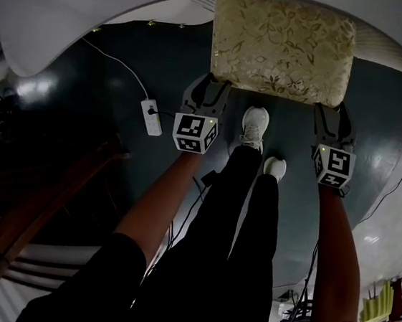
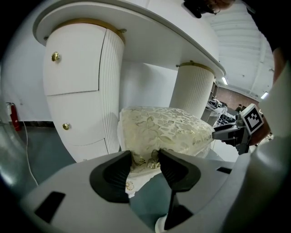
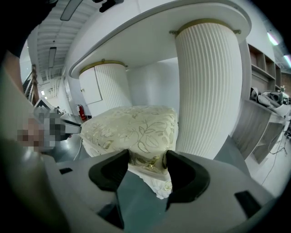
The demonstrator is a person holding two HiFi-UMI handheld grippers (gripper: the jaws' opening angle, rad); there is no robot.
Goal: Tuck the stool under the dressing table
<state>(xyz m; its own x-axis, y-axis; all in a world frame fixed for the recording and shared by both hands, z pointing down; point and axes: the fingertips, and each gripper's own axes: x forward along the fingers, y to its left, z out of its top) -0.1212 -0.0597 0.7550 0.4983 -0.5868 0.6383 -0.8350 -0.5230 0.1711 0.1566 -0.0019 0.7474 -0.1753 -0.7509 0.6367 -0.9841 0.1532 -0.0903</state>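
Jaws of left gripper and right gripper tight on stool corners.

No lettering can be read (in any view).

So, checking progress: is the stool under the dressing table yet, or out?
Mostly out: nearly all the stool shows in front of the dressing table edge.

Floral stool (upright), at white dressing table
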